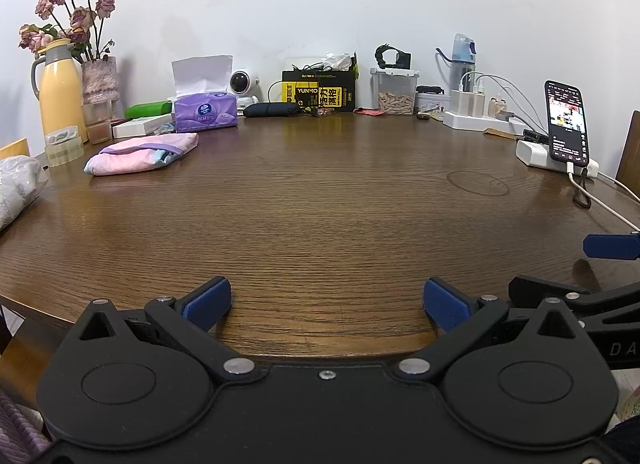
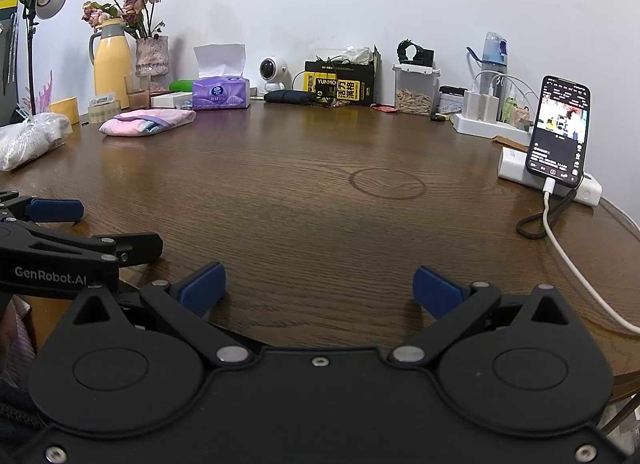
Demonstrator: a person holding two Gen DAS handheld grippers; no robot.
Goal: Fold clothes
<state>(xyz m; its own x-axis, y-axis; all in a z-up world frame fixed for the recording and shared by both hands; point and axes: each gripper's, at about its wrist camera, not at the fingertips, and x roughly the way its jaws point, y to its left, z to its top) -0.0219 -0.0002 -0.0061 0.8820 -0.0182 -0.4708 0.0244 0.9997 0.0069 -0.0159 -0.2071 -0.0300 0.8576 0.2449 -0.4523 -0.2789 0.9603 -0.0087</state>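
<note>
A folded pink garment (image 1: 142, 153) with a blue and purple edge lies at the far left of the brown wooden table (image 1: 320, 203); it also shows in the right wrist view (image 2: 148, 121). My left gripper (image 1: 326, 304) is open and empty at the table's near edge. My right gripper (image 2: 318, 290) is open and empty beside it, also at the near edge. The right gripper's blue fingers (image 1: 610, 246) show at the right edge of the left wrist view. The left gripper's blue fingers (image 2: 56, 209) show at the left edge of the right wrist view.
Along the back stand a yellow thermos (image 1: 60, 95), a vase of roses (image 1: 98, 77), a purple tissue box (image 1: 204, 111), a small camera (image 1: 242, 85), a black-yellow box (image 1: 318, 95), a jar (image 1: 394, 91) and chargers (image 1: 474, 111). A phone (image 2: 558, 131) with a white cable (image 2: 576, 264) stands at right. A plastic bag (image 2: 28, 137) lies at left.
</note>
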